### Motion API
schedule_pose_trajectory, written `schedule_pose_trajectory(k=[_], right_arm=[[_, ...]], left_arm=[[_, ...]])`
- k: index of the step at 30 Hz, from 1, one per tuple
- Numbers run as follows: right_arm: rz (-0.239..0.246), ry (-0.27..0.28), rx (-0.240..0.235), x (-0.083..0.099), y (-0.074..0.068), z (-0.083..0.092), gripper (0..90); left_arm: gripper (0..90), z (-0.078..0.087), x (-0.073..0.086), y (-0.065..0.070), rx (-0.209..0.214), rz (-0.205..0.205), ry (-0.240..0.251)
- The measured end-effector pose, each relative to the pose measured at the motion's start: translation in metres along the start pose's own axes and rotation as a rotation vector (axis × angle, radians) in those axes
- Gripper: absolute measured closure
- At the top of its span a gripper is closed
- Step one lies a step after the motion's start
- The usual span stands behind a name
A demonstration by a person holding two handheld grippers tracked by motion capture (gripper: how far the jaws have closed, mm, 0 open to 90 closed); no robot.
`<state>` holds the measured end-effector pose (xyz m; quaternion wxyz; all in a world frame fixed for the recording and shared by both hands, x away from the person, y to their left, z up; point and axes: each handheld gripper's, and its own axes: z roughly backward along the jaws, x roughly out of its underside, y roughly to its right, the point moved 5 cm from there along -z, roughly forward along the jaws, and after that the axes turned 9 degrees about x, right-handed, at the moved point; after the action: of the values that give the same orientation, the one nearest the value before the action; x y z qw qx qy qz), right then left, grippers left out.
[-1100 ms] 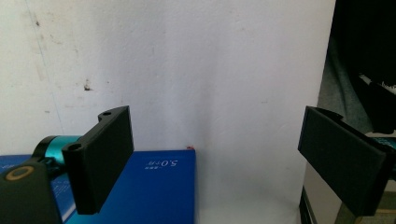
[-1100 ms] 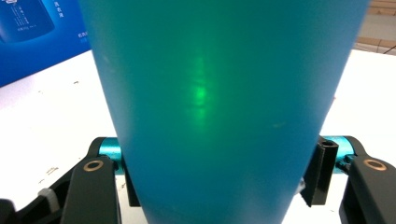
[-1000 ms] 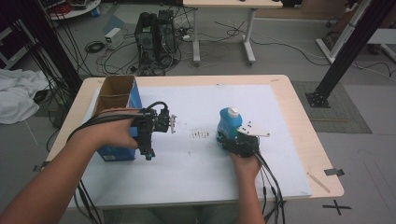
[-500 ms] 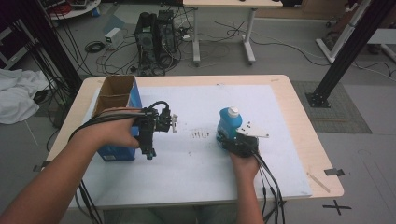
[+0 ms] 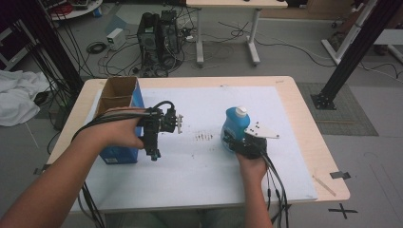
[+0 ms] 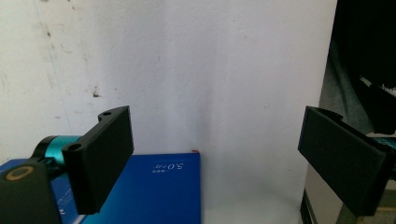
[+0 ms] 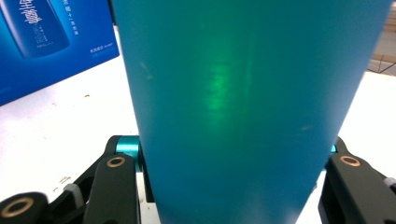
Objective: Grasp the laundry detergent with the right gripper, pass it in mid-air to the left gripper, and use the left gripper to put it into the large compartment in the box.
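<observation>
One bottle (image 5: 235, 126) is what it's all about here, blue plastic with a white cap, stood upright on the white sheet (image 5: 209, 166) a bit right of the table's middle. It's clamped low on the body by the right gripper (image 5: 237, 141); in the right gripper view the smooth teal wall (image 7: 243, 107) is seen squeezed between both jaws.

Handling guess: the plastic looks glossy and probably a little slippery, and some flex is to be expected if it's pinched hard. Weight can't be judged, since the fill level isn't shown. The waist is likely the safest hold, low enough that tipping is limited. The cap end is best left alone.

Off to the left, the left gripper (image 5: 175, 124) is held above the sheet, jaws wide apart with nothing between them. It's just beside the blue box (image 5: 121, 102), whose top is open; the printed blue side (image 6: 159, 186) is seen under the jaws in the left gripper view.

Room-wise, plenty of bare sheet is left between the two grippers and toward the near edge. The table edge (image 5: 328, 161) is near on the bottom right, so moves that way should be kept short.
</observation>
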<state>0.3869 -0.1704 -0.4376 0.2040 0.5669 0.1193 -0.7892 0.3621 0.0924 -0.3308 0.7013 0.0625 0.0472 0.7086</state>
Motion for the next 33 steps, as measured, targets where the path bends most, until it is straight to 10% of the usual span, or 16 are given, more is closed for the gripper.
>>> schedule_pose_trajectory(k=[18, 33], right_arm=[[0.033, -0.054, -0.262, -0.019, -0.007, 0.025, 44.3], [0.200, -0.041, -0.513, -0.021, -0.034, 0.025, 44.3]], left_arm=[[10.4, 0.017, -0.010, -0.001, -0.014, -0.003, -0.004], [10.4, 0.018, -0.023, -0.003, -0.003, -0.017, -0.009]])
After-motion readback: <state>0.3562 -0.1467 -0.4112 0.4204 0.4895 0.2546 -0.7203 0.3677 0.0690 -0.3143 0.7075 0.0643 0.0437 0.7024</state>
